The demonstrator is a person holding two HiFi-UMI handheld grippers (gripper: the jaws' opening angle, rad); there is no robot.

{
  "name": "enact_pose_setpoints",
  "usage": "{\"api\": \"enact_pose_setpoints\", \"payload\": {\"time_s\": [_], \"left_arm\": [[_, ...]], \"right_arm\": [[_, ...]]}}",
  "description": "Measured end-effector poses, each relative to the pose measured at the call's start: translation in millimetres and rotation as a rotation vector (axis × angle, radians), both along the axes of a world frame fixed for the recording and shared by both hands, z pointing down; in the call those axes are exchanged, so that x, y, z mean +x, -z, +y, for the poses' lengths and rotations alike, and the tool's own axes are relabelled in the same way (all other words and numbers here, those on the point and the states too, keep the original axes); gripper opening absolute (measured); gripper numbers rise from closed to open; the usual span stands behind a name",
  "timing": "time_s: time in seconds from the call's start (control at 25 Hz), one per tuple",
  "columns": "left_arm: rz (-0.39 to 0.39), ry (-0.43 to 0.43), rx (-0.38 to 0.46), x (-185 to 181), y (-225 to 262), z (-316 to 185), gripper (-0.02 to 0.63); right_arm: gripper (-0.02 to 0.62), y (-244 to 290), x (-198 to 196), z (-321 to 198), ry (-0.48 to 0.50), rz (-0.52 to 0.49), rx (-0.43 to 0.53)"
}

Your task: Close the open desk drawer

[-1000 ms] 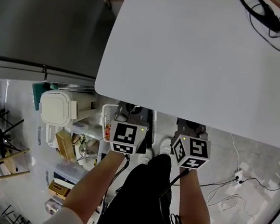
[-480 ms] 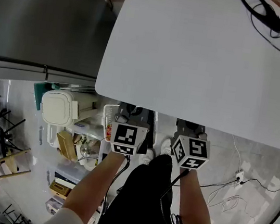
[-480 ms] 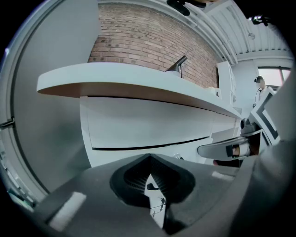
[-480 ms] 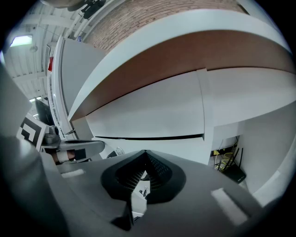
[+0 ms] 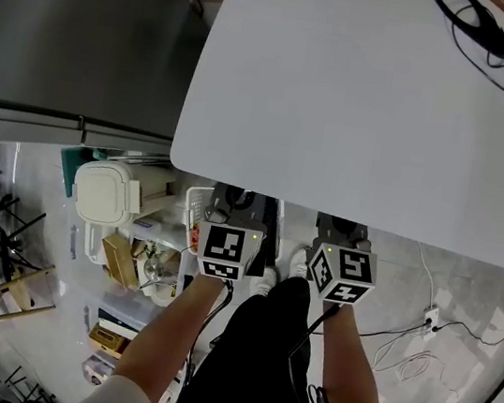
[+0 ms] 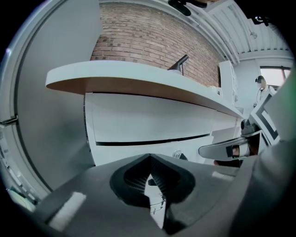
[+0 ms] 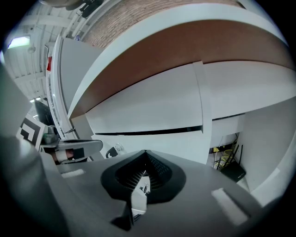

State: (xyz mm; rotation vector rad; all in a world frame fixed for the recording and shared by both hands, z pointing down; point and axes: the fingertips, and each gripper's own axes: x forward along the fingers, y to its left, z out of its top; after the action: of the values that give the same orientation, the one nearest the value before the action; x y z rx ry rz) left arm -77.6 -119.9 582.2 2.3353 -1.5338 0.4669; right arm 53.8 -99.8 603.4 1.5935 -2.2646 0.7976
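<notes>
From above, a white desktop [image 5: 363, 100] covers the drawer unit, so in the head view I cannot tell how far the drawer stands out. My left gripper [image 5: 237, 201] and right gripper [image 5: 344, 227] are held side by side just under the desk's near edge. In the left gripper view the left gripper [image 6: 150, 159] is shut and empty, facing a white drawer front [image 6: 152, 125] with a dark gap below it. The right gripper [image 7: 145, 155] is shut and empty too, close to the same white drawer front [image 7: 152, 111].
A grey cabinet wall [image 5: 71, 25] stands at the left. On the floor are a white lidded bin [image 5: 106, 192], boxes and a basket. Cables [image 5: 423, 318] trail at the right, and a black cable [image 5: 482, 33] lies on the desk. The person's legs are below the grippers.
</notes>
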Motion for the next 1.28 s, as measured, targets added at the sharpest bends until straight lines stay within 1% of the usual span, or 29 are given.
{"api": "enact_pose_setpoints", "payload": {"time_s": [0.28,0.8,1.28], "left_arm": [[-0.023,-0.008,-0.047,-2,-20,3,0.002],[-0.015,-0.002,-0.049,0,-23,-6,0.002],[-0.018,0.0,-0.022,3,-18,-12,0.002]], "right_arm": [[0.023,-11,1,-2,0.002,0.013,-0.02],[0.023,-13,2,-4,0.006,0.025,-0.01],[0.023,-10,5,-12,-0.005,0.023,-0.004]]}}
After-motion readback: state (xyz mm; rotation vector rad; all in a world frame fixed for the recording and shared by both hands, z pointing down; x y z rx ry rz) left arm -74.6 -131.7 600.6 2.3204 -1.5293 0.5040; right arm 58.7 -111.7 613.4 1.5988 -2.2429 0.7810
